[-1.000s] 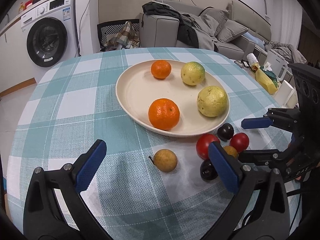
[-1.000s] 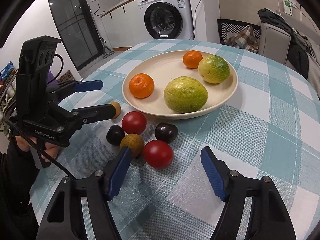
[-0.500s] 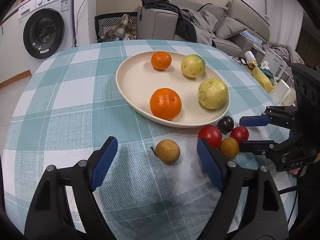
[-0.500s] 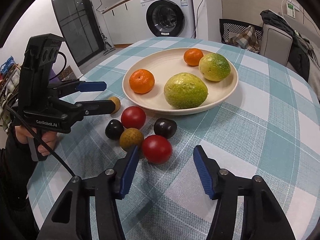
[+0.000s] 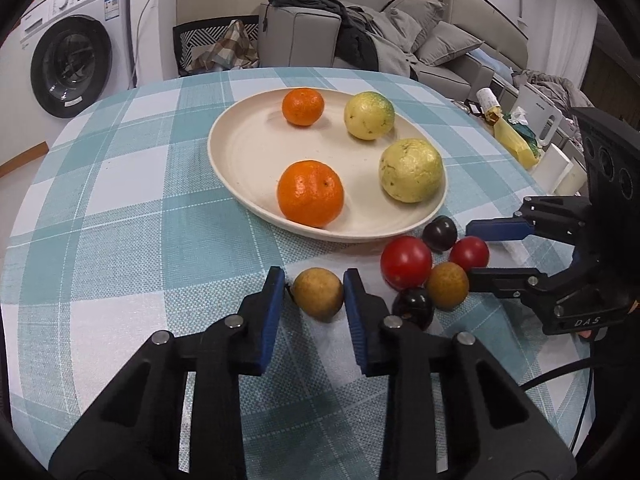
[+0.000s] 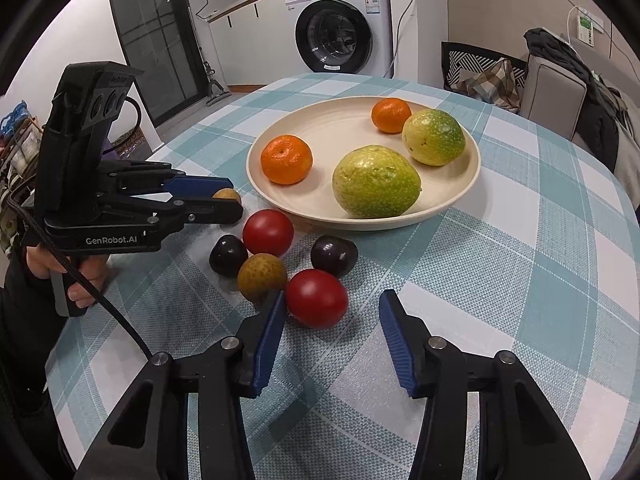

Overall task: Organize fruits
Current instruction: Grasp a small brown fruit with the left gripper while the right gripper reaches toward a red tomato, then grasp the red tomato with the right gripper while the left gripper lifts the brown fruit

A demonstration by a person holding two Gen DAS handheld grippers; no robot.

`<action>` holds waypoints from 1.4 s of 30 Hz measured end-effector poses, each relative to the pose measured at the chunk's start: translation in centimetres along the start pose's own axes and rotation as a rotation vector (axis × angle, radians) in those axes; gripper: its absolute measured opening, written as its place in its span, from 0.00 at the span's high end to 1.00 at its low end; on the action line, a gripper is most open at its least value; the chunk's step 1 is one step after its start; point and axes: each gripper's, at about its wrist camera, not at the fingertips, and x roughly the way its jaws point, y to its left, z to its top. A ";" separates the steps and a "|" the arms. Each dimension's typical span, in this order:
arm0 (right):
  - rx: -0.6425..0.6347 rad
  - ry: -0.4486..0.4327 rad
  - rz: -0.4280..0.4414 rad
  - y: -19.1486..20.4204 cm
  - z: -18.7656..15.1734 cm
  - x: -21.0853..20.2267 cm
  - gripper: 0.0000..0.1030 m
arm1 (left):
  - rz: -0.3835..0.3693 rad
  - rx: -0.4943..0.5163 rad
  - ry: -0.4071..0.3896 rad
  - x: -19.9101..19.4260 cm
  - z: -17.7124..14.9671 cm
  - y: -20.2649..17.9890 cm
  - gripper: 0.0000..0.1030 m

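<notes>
A small brown fruit (image 5: 318, 295) lies on the checked tablecloth in front of the cream plate (image 5: 236, 160). My left gripper (image 5: 314, 275) is closing on it, with both blue pads touching its sides. To the right sits a cluster: two red tomatoes (image 5: 406, 262), two dark plums (image 5: 440, 233) and another brown fruit (image 5: 447, 286). My right gripper (image 6: 333, 297) is closing around the nearer red tomato (image 6: 316, 298); its left pad is close to the tomato and its right pad stands clear. The plate holds two oranges (image 5: 311, 194) and two yellow-green fruits (image 5: 412, 170).
The round table's edge (image 6: 636, 216) curves close on the right. A washing machine (image 6: 340, 40), a chair with a checked cloth (image 6: 480, 72) and a sofa with clothes (image 5: 360, 36) stand beyond the table. A hand (image 6: 80, 276) holds the left gripper's handle.
My left gripper moved in on the lone brown fruit and its wide jaws came together onto it. My right gripper's jaws narrowed around the near red tomato.
</notes>
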 end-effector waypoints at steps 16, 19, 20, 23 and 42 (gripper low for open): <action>-0.050 -0.001 -0.031 1.0 -0.1 0.1 0.60 | -0.006 -0.014 -0.029 -0.5 0.1 0.3 0.74; -0.064 0.000 -0.037 1.3 -0.2 0.1 0.64 | -0.006 -0.012 -0.029 -0.5 0.1 0.3 0.74; -0.069 0.002 -0.037 1.4 -0.2 0.1 0.64 | -0.008 -0.012 -0.032 -0.6 0.1 0.3 0.74; -0.066 0.001 -0.029 1.4 -0.2 0.1 0.66 | -0.005 -0.014 -0.044 -0.8 0.2 0.4 0.74; -0.028 -0.072 -0.007 0.8 0.3 -1.2 0.69 | -0.046 -0.057 -0.126 -2.9 0.8 1.1 0.74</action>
